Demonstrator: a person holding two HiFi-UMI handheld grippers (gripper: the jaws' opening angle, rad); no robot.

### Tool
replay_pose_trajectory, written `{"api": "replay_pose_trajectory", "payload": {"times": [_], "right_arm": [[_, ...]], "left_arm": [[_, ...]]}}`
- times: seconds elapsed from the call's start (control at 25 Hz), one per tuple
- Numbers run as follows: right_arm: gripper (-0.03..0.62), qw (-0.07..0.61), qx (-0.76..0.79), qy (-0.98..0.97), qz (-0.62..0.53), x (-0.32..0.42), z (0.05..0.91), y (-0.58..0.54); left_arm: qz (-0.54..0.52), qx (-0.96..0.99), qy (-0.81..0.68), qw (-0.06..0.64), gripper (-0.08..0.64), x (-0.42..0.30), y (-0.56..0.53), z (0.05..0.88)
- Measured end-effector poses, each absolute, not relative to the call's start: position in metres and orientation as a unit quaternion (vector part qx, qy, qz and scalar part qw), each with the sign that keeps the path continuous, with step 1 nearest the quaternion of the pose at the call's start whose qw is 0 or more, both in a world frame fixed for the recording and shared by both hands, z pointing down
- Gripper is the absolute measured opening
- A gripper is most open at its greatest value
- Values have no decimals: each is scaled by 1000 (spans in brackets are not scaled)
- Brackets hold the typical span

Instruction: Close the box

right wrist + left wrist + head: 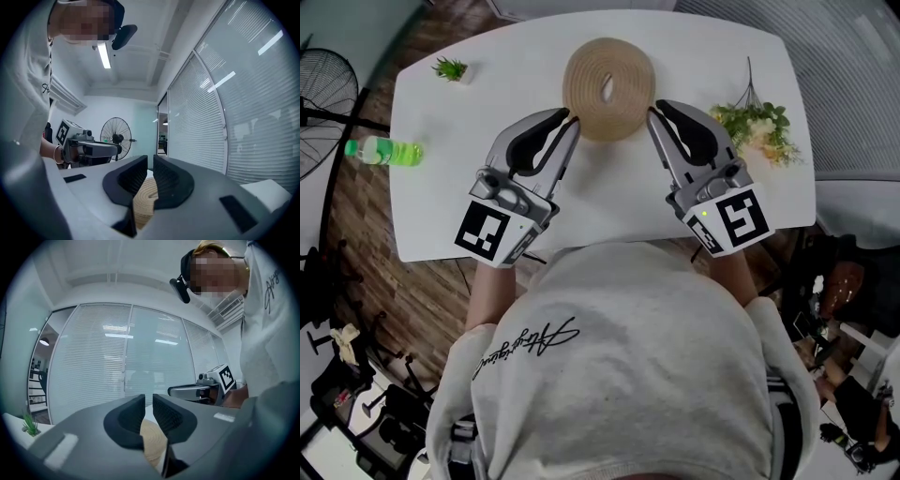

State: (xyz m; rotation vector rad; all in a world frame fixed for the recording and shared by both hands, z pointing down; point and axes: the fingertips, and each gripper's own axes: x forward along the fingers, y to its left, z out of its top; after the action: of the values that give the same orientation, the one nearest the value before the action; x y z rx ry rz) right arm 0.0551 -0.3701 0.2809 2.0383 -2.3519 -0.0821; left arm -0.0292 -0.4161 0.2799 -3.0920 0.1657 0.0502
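Closest to me, the left gripper and right gripper hang level above the white desk. Each has its fingers together down to a thin slit, with nothing pinched. Just past the tips, mid-desk toward the far edge, sits the round woven box, showing low through both slits. Looks like coiled rope to me: light, a bit squishy, grippy rather than slick. I'd take it by the outer rim from opposite sides, gently
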Motion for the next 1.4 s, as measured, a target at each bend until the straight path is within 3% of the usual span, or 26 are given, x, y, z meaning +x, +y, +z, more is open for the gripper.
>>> {"api": "replay_pose_trajectory", "payload": {"times": [0.28, 1.4], "right_arm": [[2, 1, 657, -753, -29, 55, 275, -370], [0, -15, 659, -751, -26, 55, 273, -360]], "left_arm": [[22, -998, 53, 31, 28, -28, -416, 274], [15, -997, 64, 48, -2, -28, -404, 272]]}}
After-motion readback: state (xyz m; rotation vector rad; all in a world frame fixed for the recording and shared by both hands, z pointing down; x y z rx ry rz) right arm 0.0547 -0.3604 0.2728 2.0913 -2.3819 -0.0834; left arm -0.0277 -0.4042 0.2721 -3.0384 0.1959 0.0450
